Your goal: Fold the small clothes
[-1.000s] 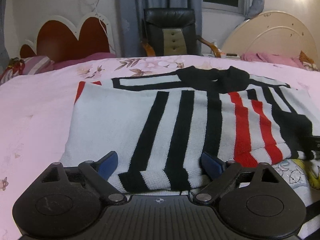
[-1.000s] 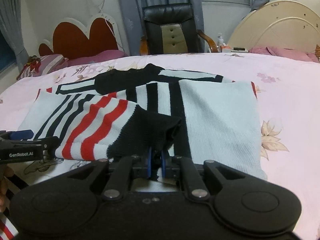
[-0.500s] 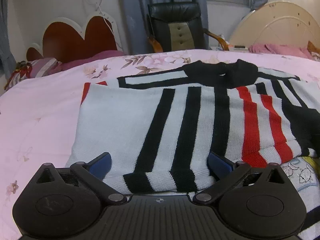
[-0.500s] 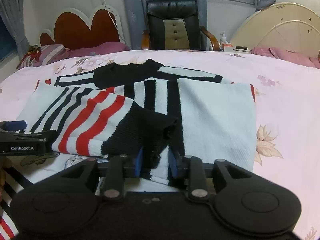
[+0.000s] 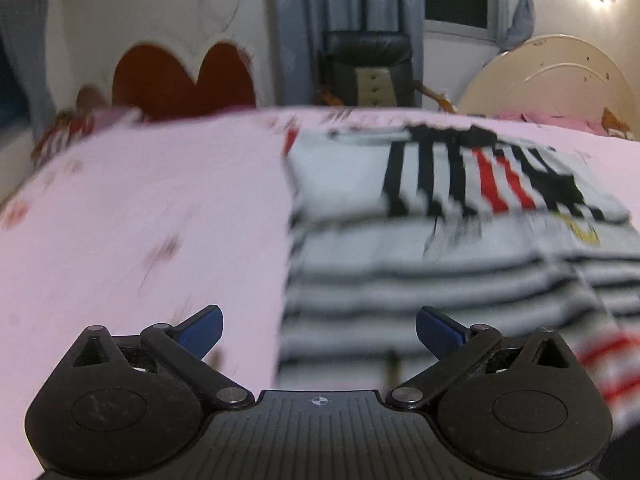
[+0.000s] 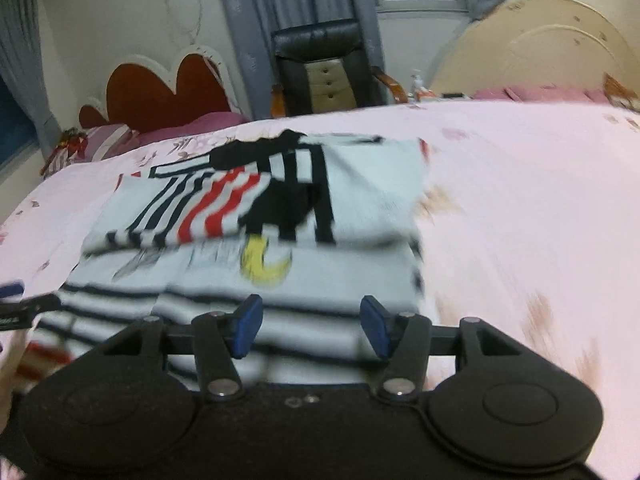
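On the pink floral-print bed (image 5: 132, 216), my left gripper (image 5: 318, 330) hangs with its jaws wide apart and nothing between them, straddling the left edge of a white knit garment with thin black stripes (image 5: 440, 292) that lies nearest me. I judge it sits there because that edge is the natural place to take hold for a fold, though both views are smeared with motion and fine detail is lost.

Beyond that garment, farther up the bed, lies the folded white knit sweater with bold black and red stripes (image 6: 280, 196), a black-cuffed sleeve laid across its front and the black collar at its far end. Its long axis appears to run away from me toward the headboards, collar pointing at the black leather armchair (image 6: 324, 68). It rests flat, partly overlapping the nearer garment, whose yellow print (image 6: 266, 266) shows just below the sweater's hem.

My right gripper (image 6: 310, 326) hovers over the nearer garment's striped hem, jaws apart and empty, well placed, I judge, to pinch the right side.
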`<action>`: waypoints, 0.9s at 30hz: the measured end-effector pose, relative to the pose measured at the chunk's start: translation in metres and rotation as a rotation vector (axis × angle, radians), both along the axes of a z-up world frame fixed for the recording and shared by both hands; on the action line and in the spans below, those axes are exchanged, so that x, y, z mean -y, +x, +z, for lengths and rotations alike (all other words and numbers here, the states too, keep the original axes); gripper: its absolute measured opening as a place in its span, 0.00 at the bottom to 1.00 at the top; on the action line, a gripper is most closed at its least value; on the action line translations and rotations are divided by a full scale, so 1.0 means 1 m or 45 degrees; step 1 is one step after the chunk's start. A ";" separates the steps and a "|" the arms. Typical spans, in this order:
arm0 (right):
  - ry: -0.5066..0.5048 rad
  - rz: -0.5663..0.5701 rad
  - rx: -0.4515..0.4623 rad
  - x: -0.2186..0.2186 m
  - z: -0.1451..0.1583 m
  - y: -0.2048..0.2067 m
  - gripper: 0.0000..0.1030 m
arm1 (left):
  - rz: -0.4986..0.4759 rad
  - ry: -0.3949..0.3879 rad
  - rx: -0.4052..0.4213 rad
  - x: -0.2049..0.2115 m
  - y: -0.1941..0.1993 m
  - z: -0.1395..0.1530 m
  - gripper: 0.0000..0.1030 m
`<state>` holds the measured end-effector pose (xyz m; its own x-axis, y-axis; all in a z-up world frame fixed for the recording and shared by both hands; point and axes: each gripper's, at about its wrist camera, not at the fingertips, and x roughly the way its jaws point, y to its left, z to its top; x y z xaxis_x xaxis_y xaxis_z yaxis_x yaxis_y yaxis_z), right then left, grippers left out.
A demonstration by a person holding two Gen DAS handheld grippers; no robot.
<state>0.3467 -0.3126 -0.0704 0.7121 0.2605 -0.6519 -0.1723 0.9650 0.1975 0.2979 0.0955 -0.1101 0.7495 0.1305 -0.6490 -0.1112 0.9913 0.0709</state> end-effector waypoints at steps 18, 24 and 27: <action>0.559 -0.310 -0.325 0.061 -0.049 -0.145 0.51 | -0.162 -0.852 -0.214 -0.045 -0.100 -0.044 0.63; 0.589 -0.227 -0.333 0.042 -0.056 -0.131 0.41 | -0.150 -1.008 -0.198 -0.048 -0.086 -0.061 0.39; 0.622 -0.229 -0.346 0.043 -0.062 -0.123 0.17 | -0.110 -0.978 -0.223 -0.050 -0.078 -0.068 0.09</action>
